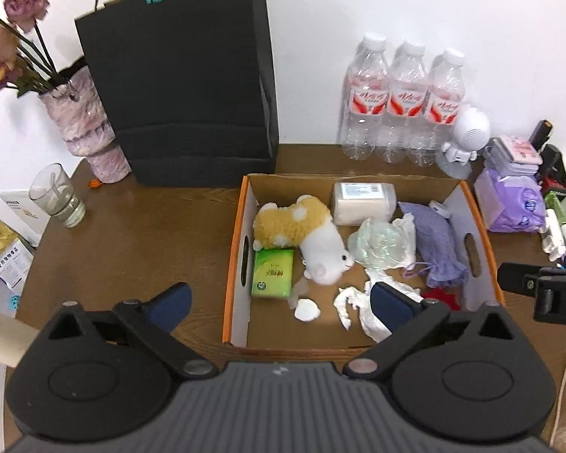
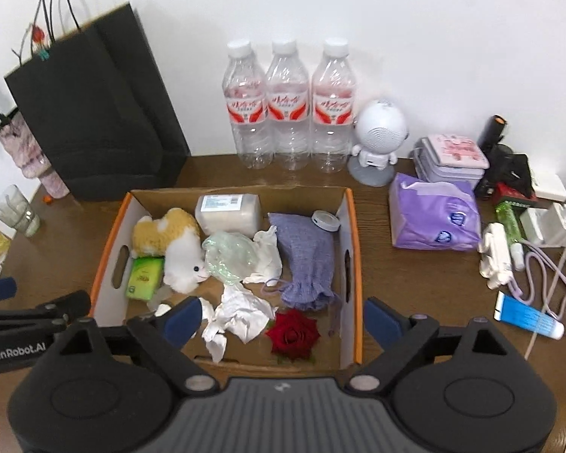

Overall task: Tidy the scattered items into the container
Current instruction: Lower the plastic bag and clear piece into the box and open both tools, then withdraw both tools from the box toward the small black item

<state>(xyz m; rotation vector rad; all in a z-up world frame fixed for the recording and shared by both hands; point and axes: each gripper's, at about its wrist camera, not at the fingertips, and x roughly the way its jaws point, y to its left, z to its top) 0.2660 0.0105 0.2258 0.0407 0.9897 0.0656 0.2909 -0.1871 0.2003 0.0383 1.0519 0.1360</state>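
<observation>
White wall backed a brown wooden table (image 2: 75, 226) on which an open cardboard box (image 2: 352, 234) stood, placed low and wide-mouthed, probably so things could be dropped in from above. Inside lay a plush toy (image 2: 177, 253), a green tissue pack (image 2: 144, 272), crumpled paper (image 2: 237, 313), a purple pouch (image 2: 307, 260), a red rose (image 2: 292, 334) and a wrapped white packet (image 2: 228, 213). Both claws hung above the box's near edge, angled down into it. The left claw (image 1: 279, 302) was released, empty, with the crumpled paper just beyond its right finger. The right claw (image 2: 283, 319) was likewise spread and empty, the rose and paper lying between its fingers but below them, seemingly untouched. A purple tissue pack (image 2: 434, 219) and a blue tube (image 2: 528, 317) remained outside on the table, right of the box.
</observation>
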